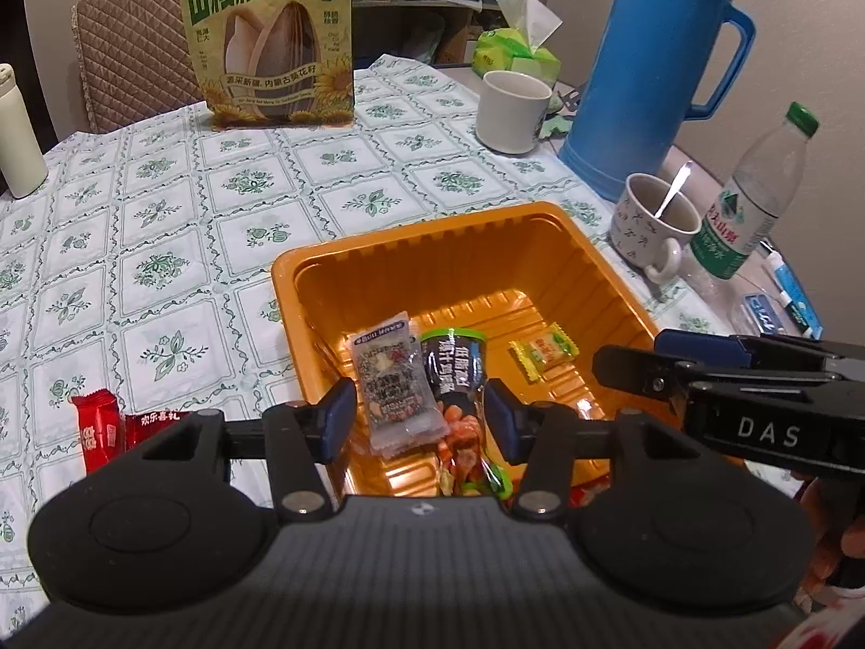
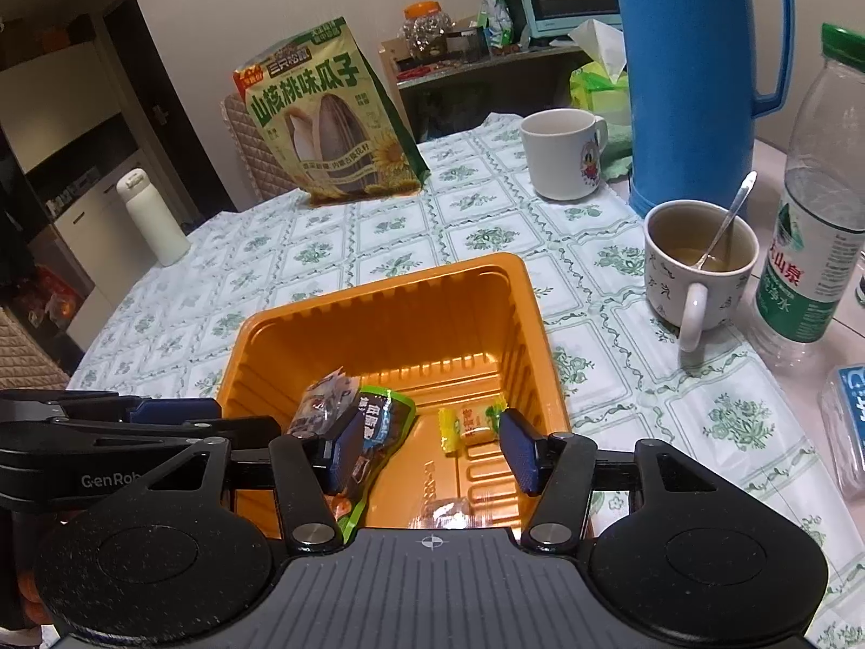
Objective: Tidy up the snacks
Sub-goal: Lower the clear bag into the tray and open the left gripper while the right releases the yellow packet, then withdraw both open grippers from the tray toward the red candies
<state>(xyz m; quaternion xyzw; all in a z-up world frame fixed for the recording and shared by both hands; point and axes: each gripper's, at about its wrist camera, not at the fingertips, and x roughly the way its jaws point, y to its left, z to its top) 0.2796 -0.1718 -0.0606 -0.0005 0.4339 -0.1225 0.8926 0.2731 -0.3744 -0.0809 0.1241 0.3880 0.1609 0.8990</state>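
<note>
1. The left claw (image 1: 420, 415) hangs released over the near edge of the orange tray (image 1: 411, 238), its blue pads apart with nothing pressed between them.
2. Just beyond its pads, on the tray floor, lie a clear nut packet (image 1: 390, 378) and a dark snack pouch (image 1: 452, 365), side by side.
3. The right claw (image 2: 430, 446) is also released, holding nothing, over the same tray beside the left claw.
4. A yellow candy (image 2: 469, 424) lies ahead between its pads.
5. Left of the left claw, red wrapped snacks (image 1: 102, 427) rest on the tabletop (image 1: 162, 249).
6. Far ahead stands a sunflower seed bag (image 1: 267, 38).
</note>
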